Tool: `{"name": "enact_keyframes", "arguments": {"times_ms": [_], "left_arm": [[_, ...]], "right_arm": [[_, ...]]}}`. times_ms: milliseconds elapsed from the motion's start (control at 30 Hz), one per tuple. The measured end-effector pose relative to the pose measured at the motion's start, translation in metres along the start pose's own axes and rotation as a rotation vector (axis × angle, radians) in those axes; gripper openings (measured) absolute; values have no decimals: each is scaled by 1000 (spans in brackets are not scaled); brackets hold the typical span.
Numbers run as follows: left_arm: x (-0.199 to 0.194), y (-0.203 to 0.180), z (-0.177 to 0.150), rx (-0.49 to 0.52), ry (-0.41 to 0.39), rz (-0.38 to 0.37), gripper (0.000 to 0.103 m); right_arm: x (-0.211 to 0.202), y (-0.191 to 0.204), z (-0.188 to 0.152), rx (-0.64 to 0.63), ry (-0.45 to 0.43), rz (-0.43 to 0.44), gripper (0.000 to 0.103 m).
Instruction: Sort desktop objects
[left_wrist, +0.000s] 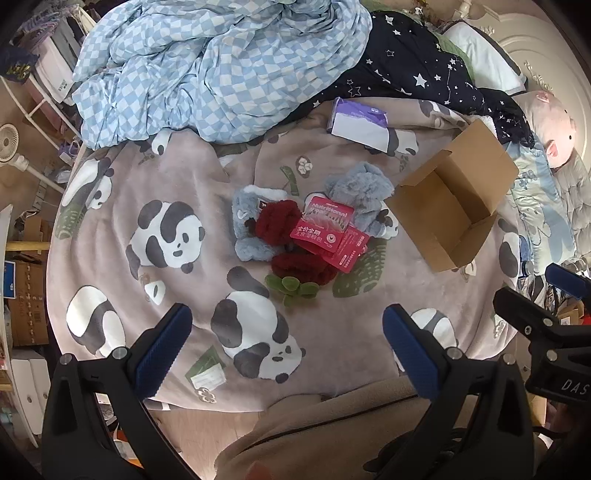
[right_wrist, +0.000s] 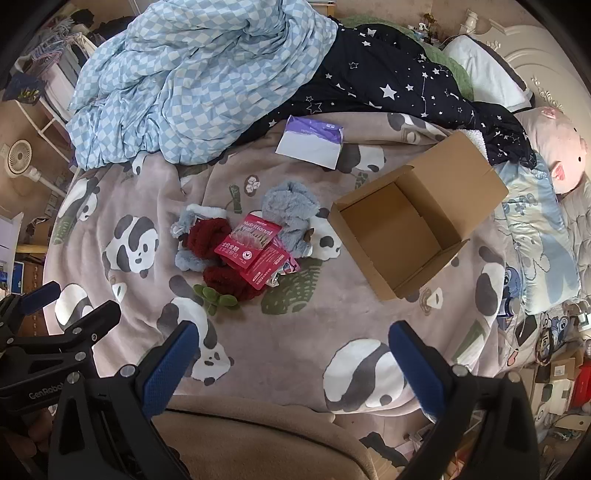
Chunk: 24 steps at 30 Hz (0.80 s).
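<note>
We read both grippers as idle and wide apart: left gripper (left_wrist: 288, 332) and right gripper (right_wrist: 293, 345) each show blue pads spread with nothing between, hovering over the near edge of the panda blanket (left_wrist: 177, 184). The pile to sort sits ahead at roughly 12 o'clock from the left gripper, and at about 11 o'clock from the right one. On top lies a red snack pouch (left_wrist: 325, 225), long axis running roughly 1-to-7 o'clock in the left view, overlapping a second red pouch (left_wrist: 349, 251) just beside it at 4 o'clock. Dark red fuzzy items (left_wrist: 277, 221) touch the pouches on the 9 and 6 o'clock sides; grey-blue plush pieces (left_wrist: 356, 192) lie under and behind, and a small green leafy thing (left_wrist: 291, 286) sits at the pile's near edge. The cardboard box (right_wrist: 413, 221) stands open, flaps up, at 3 o'clock of the pile, near but apart from it; we see nothing inside. From the right gripper it's at about 1 o'clock, so we judge the right hand nearer the box and the left more squarely lined up on the pile. A purple-white pack (right_wrist: 314, 144) lies well behind at 12 o'clock, touching the bedding heap. Nothing sorted yet, we'd say.
</note>
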<state>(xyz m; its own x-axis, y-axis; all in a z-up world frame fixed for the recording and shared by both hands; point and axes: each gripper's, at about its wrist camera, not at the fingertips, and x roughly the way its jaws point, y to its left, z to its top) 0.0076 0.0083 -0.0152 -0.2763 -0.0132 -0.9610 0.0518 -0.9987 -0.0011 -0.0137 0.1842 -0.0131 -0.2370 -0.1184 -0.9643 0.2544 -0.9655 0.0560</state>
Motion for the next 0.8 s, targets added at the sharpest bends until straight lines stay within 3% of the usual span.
{"name": "enact_keyframes", "arguments": {"times_ms": [800], "left_arm": [[-5,1,5,-2,6,-9,103]], "right_arm": [[-1,3,1,-20,-6,-5,103]]}}
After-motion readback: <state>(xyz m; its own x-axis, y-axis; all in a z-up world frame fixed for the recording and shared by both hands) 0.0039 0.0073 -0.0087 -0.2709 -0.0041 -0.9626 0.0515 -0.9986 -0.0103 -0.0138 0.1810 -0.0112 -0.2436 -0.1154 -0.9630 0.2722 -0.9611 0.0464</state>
